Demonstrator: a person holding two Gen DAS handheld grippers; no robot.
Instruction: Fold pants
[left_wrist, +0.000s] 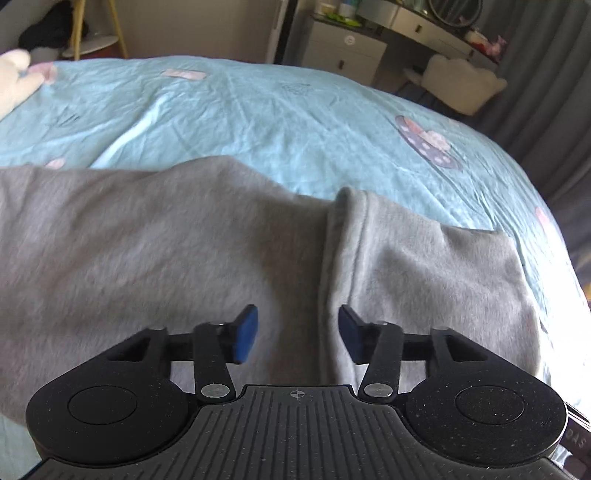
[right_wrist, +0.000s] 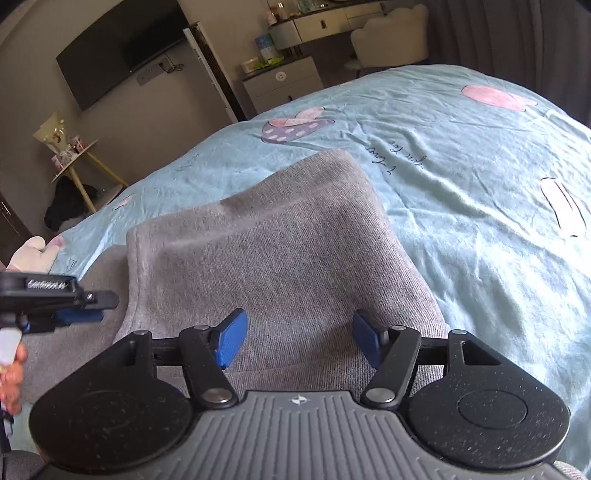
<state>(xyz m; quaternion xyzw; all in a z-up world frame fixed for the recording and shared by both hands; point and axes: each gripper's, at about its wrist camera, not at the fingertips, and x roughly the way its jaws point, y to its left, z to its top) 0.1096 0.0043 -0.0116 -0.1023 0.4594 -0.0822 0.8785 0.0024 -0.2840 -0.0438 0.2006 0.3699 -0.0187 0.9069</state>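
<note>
Grey pants (left_wrist: 147, 251) lie flat on a light blue bedsheet (left_wrist: 258, 110). In the left wrist view a folded-over end with a stitched hem (left_wrist: 424, 266) lies on the right. My left gripper (left_wrist: 298, 332) is open and empty just above the grey cloth near that hem. In the right wrist view the folded grey layer (right_wrist: 277, 251) lies ahead. My right gripper (right_wrist: 299, 341) is open and empty above it. The left gripper (right_wrist: 79, 314) shows at that view's left edge, over the pants.
The bedsheet (right_wrist: 480, 184) spreads beyond the pants to the right. A white drawer unit (right_wrist: 284, 83), a white chair (right_wrist: 391, 37) and a wall TV (right_wrist: 122, 48) stand beyond the bed. A plush toy (left_wrist: 14, 81) lies at the bed's far left.
</note>
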